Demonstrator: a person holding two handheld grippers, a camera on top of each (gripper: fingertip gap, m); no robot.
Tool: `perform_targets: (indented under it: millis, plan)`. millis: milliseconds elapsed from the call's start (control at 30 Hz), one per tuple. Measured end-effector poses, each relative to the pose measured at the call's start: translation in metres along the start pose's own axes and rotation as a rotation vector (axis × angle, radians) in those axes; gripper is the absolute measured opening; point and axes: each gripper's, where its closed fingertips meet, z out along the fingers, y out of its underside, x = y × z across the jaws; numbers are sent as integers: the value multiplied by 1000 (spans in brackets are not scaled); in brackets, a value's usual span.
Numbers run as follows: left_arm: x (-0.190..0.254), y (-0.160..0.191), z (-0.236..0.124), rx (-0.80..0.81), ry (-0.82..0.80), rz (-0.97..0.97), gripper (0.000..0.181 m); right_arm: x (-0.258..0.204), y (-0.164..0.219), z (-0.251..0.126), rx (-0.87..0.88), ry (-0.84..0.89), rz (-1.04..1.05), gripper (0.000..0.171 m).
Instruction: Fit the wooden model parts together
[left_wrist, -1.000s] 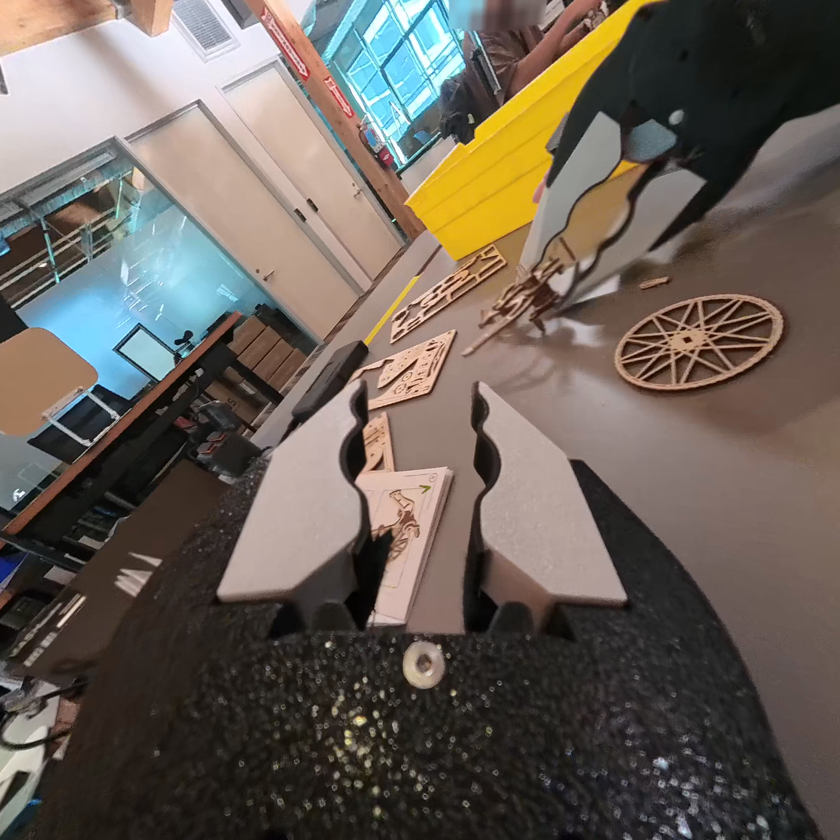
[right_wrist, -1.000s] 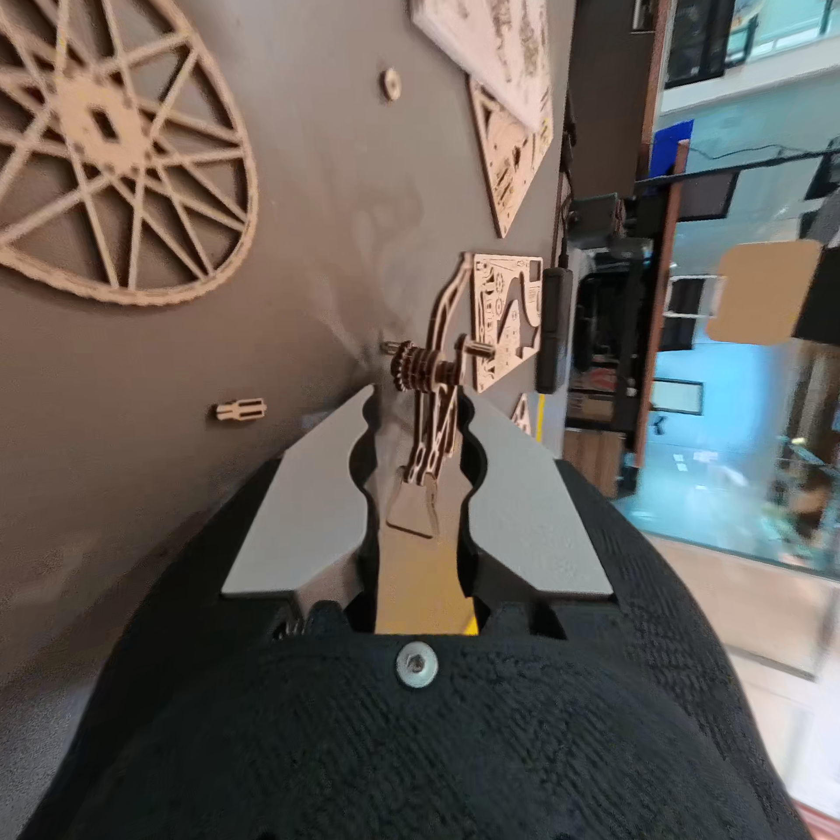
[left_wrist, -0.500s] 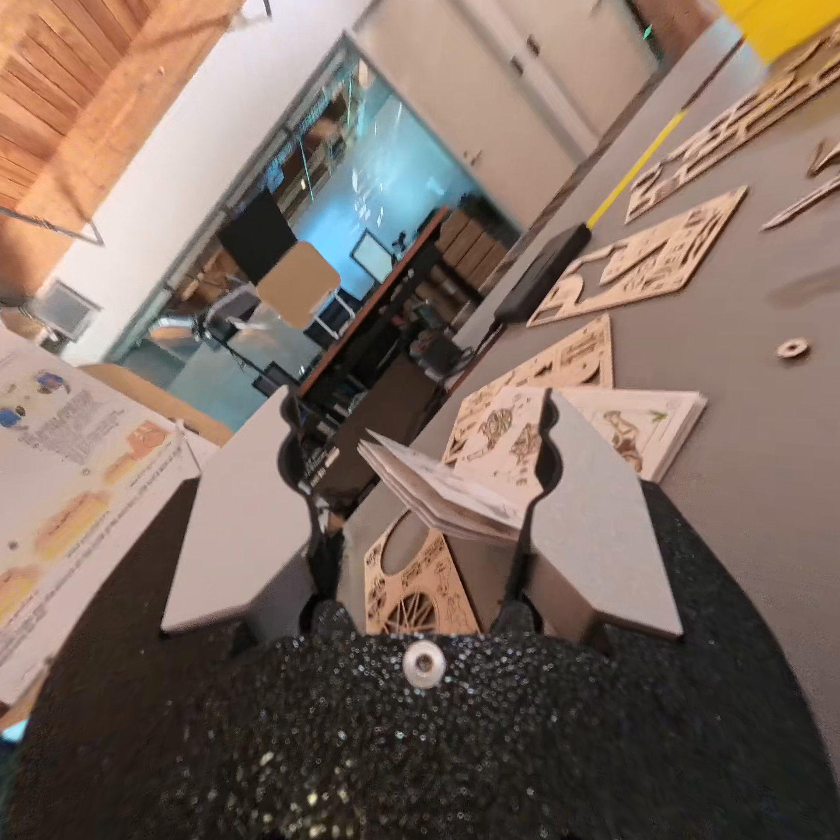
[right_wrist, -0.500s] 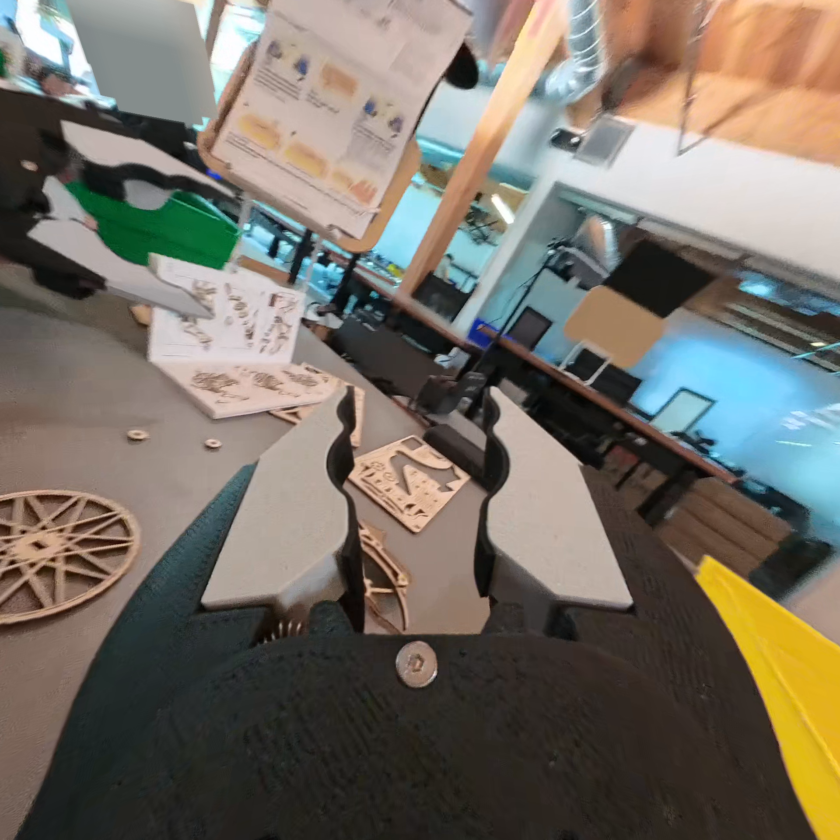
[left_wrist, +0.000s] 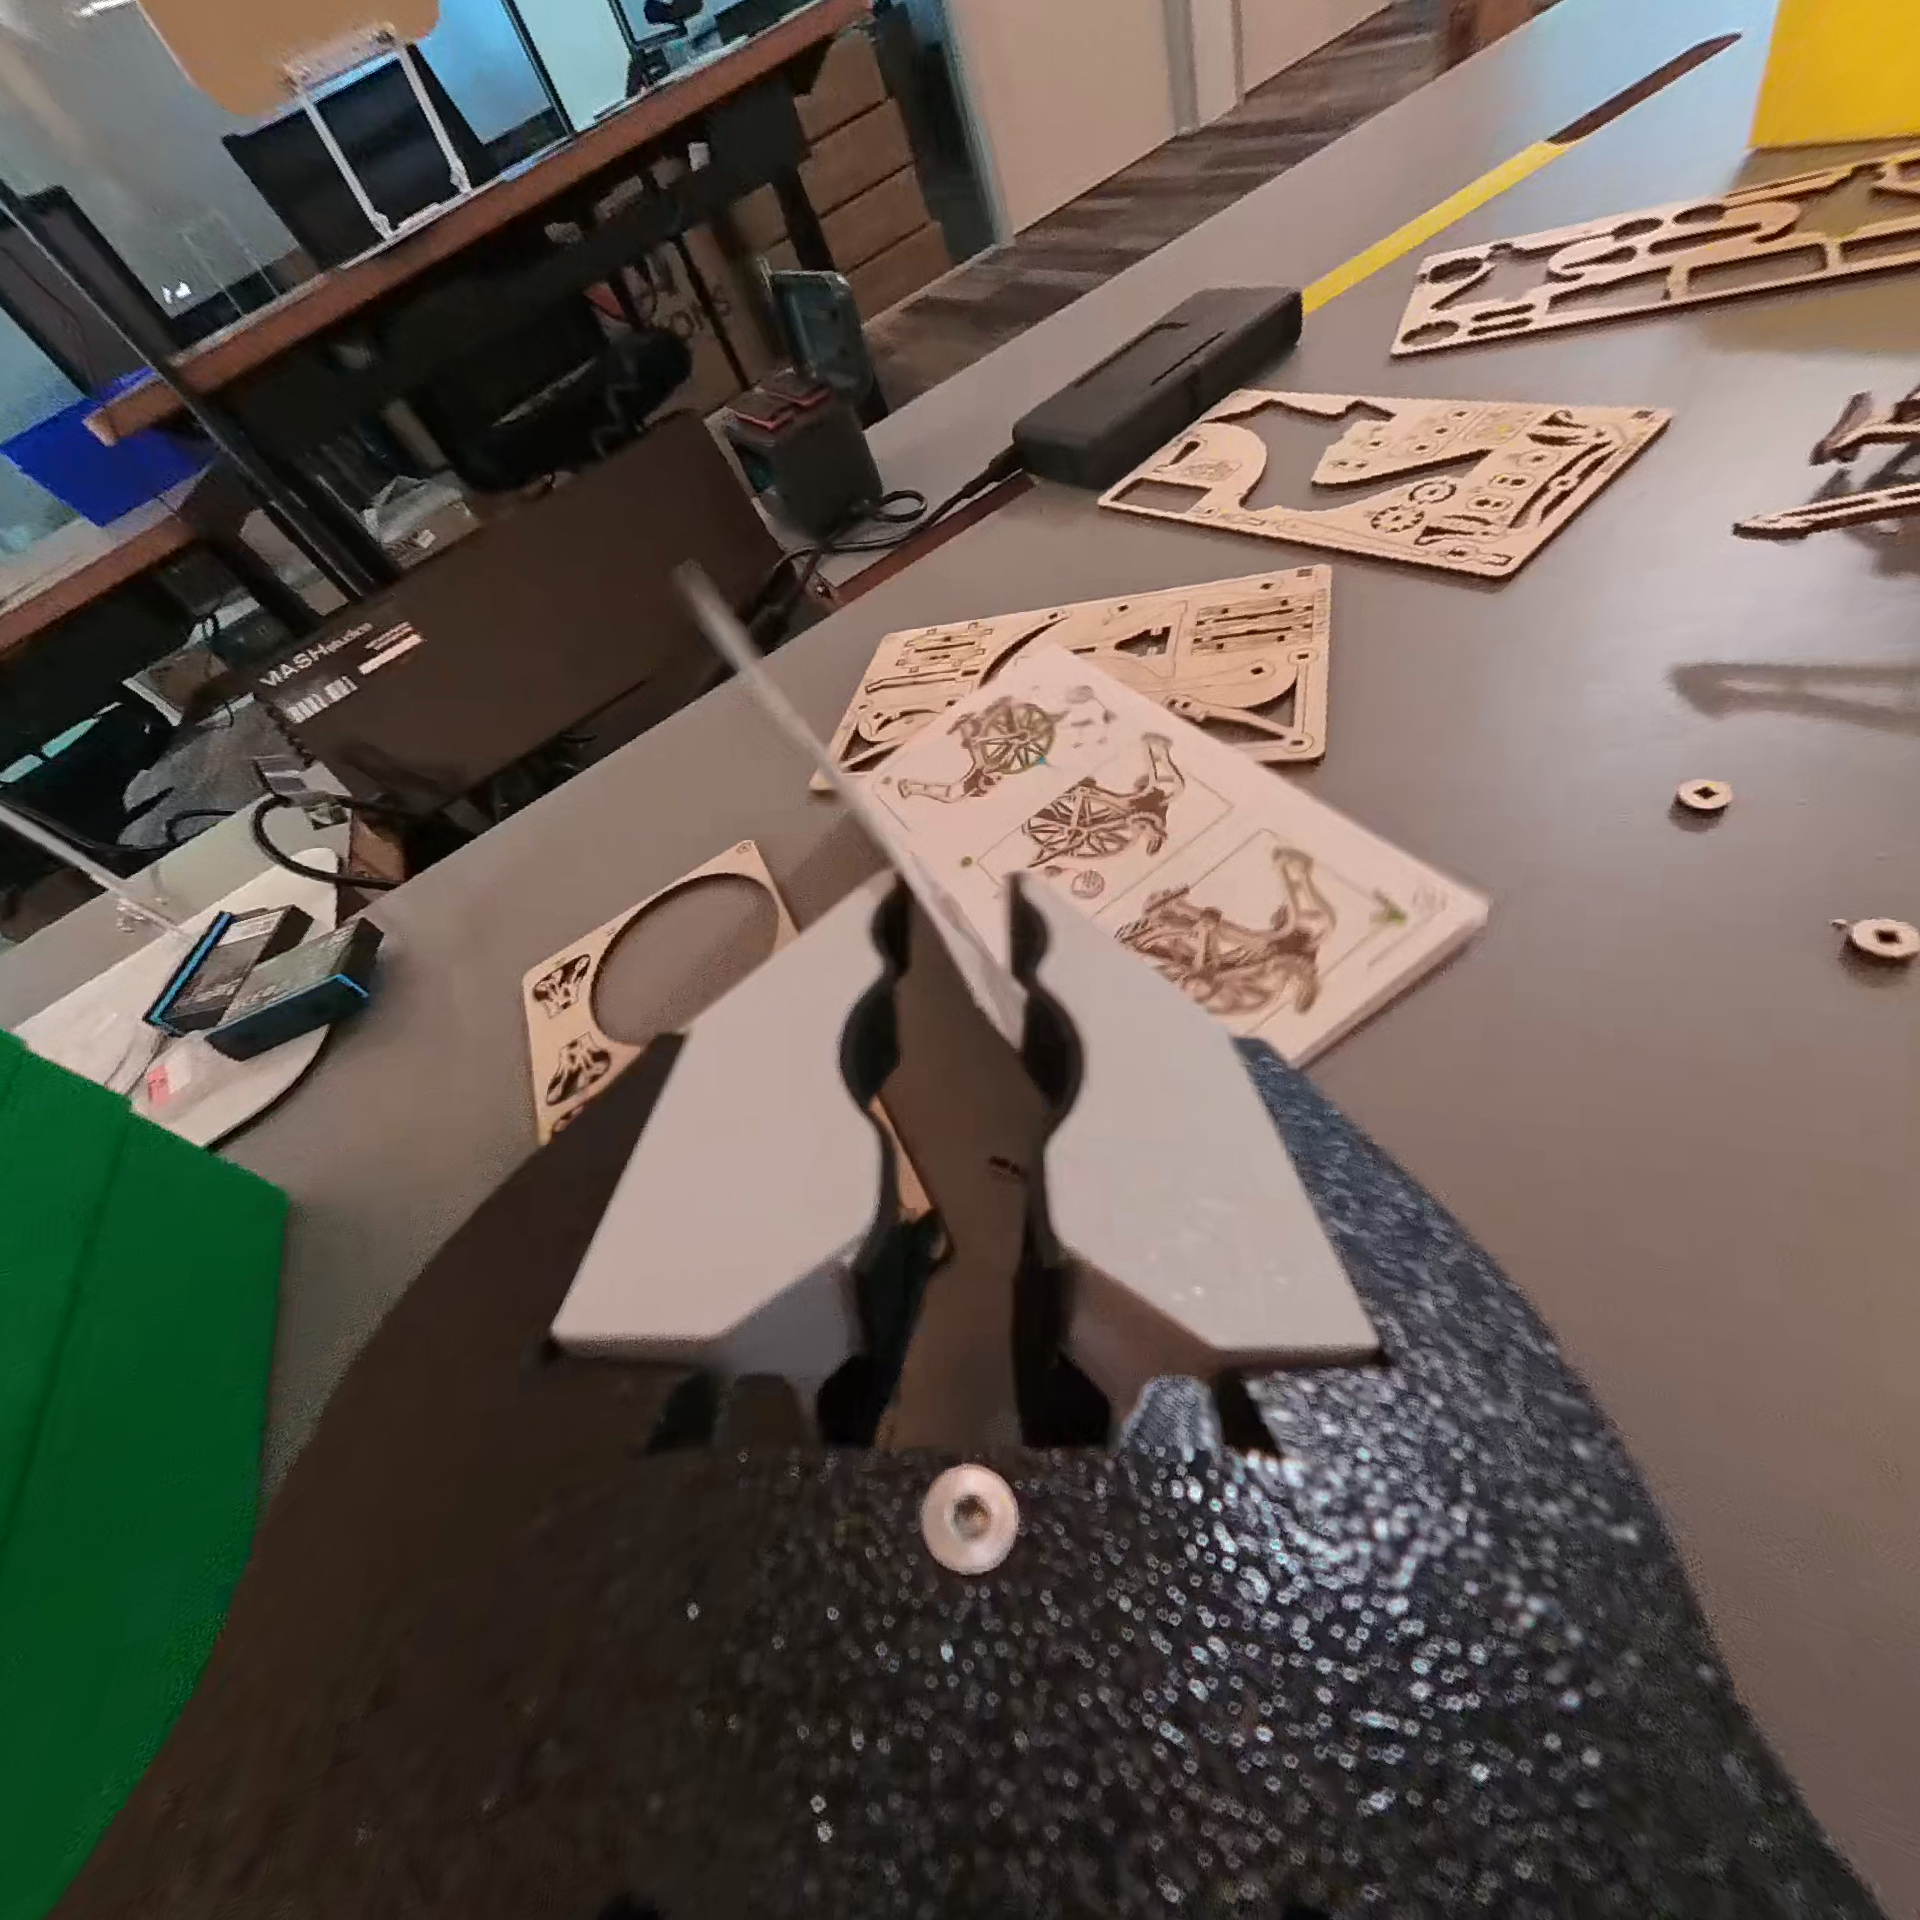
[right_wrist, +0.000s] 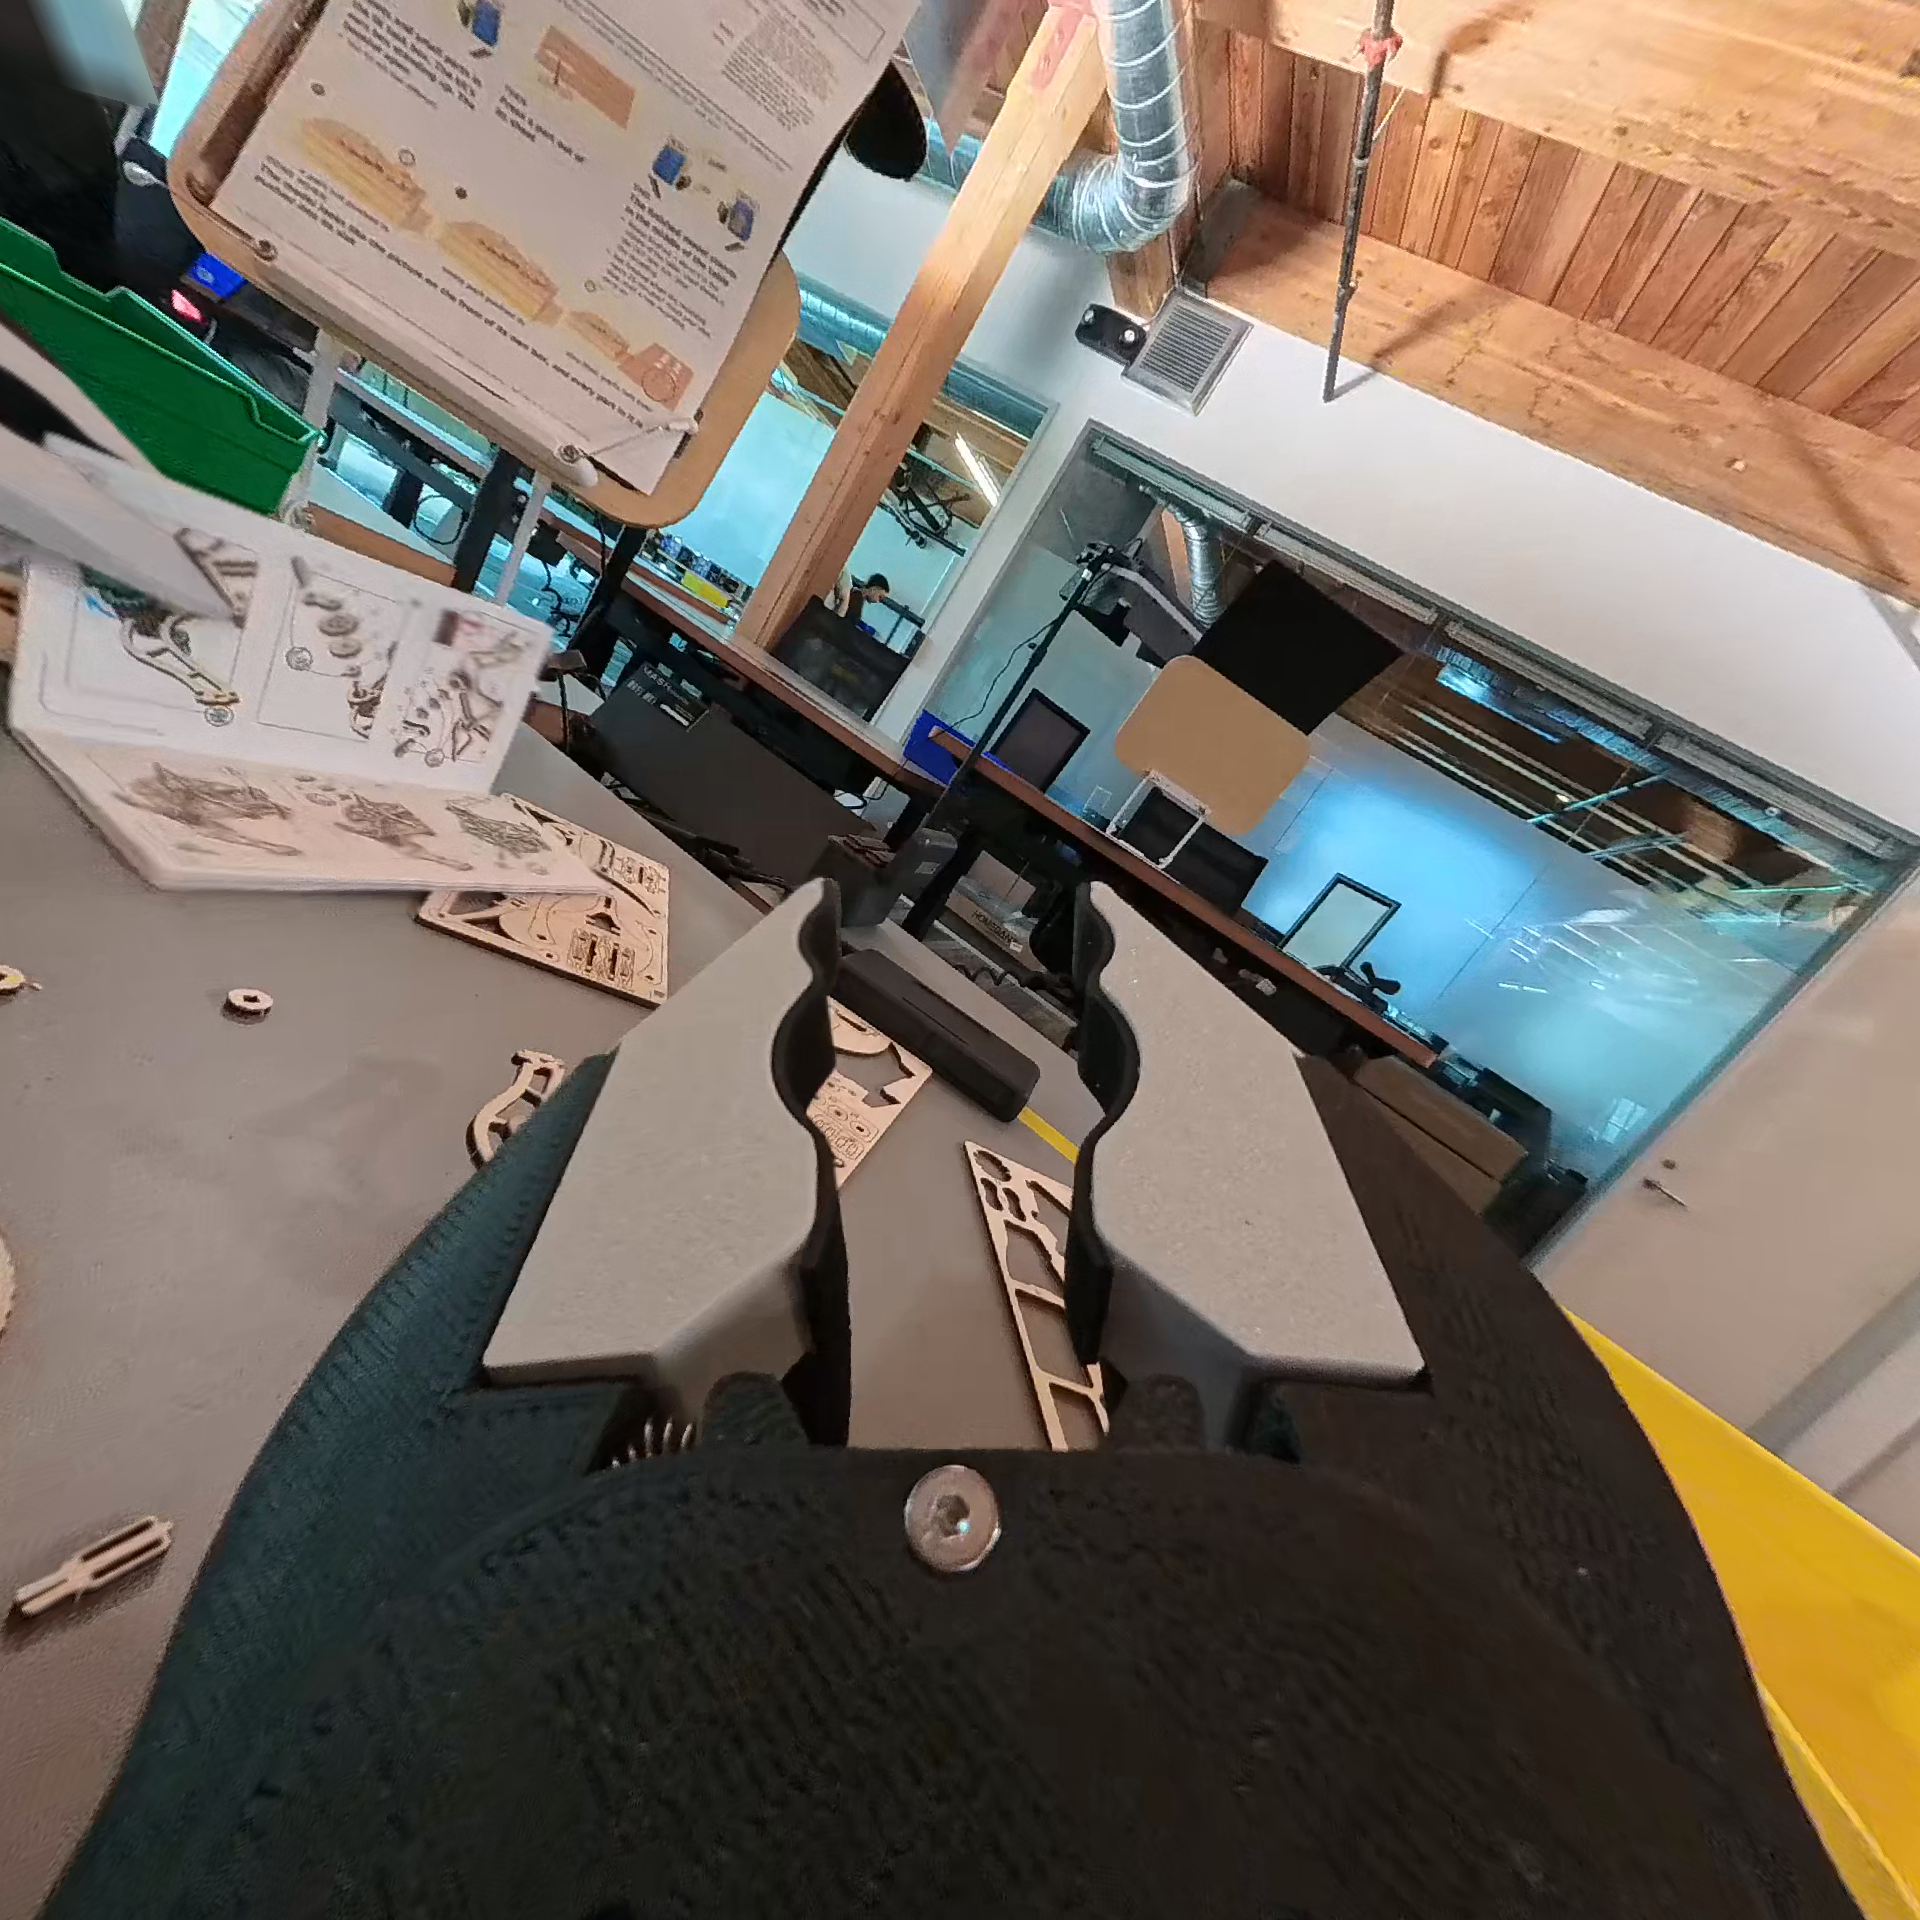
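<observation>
My left gripper (left_wrist: 954, 904) is shut on a page (left_wrist: 790, 727) of the white instruction booklet (left_wrist: 1226, 883) and holds it up, edge-on. The booklet lies open on the grey table (left_wrist: 1558, 1195). My right gripper (right_wrist: 954, 904) is open and empty above the table. In the right wrist view the lifted page (right_wrist: 343, 665) stands over the booklet (right_wrist: 260, 821), with the left gripper's fingers (right_wrist: 62, 499) on it. Wooden part sheets (left_wrist: 1382, 478) lie around. Loose wooden washers (left_wrist: 1704, 795), a curved part (right_wrist: 509, 1101) and a small connector (right_wrist: 94, 1564) lie on the table.
A black box (left_wrist: 1164, 384) lies at the table's far edge. A sheet with a round cutout (left_wrist: 665, 966) lies left of the booklet. A green bin (left_wrist: 104, 1351) is at the left, a yellow bin (right_wrist: 1818, 1610) at the right. An instruction board (right_wrist: 520, 208) hangs above. There is about 30 cm between the tips of the two grippers. To reach the small connector (right_wrist: 94, 1564) in a straight line is about 15 cm for my right fingers, about 30 cm for my left.
My right gripper let go of the wooden frame it held and swung up, open. My left gripper moved to the booklet, closed on a page and lifted it.
</observation>
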Motion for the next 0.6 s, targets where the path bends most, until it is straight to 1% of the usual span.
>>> perform_targets:
  millis: [33,133,200,300,367,467,567,600]
  plan:
    - [-2,-1,-2,1,-8,-7,1,0,0,0,0,0,-4,42]
    - [-1,-4,-11,-4,11,-43,0,0,-1,0,6,3,-11,40]
    - [-1,-7,-21,-11,-8,-78,0,0,-3,-1,16,7,-12,38]
    - [3,-14,-47,22,-33,-208,0,0,-7,-2,27,14,-19,36]
    - [5,-12,-70,32,-71,-304,0,-1,-13,-4,46,13,-36,35]
    - [10,-2,-107,86,-119,-534,0,-8,-29,-7,91,-3,-68,33]
    - [27,5,-139,196,-77,-884,0,-18,-45,-12,142,-18,-92,30]
    - [31,9,-147,209,-91,-927,0,-20,-48,-12,151,-24,-84,30]
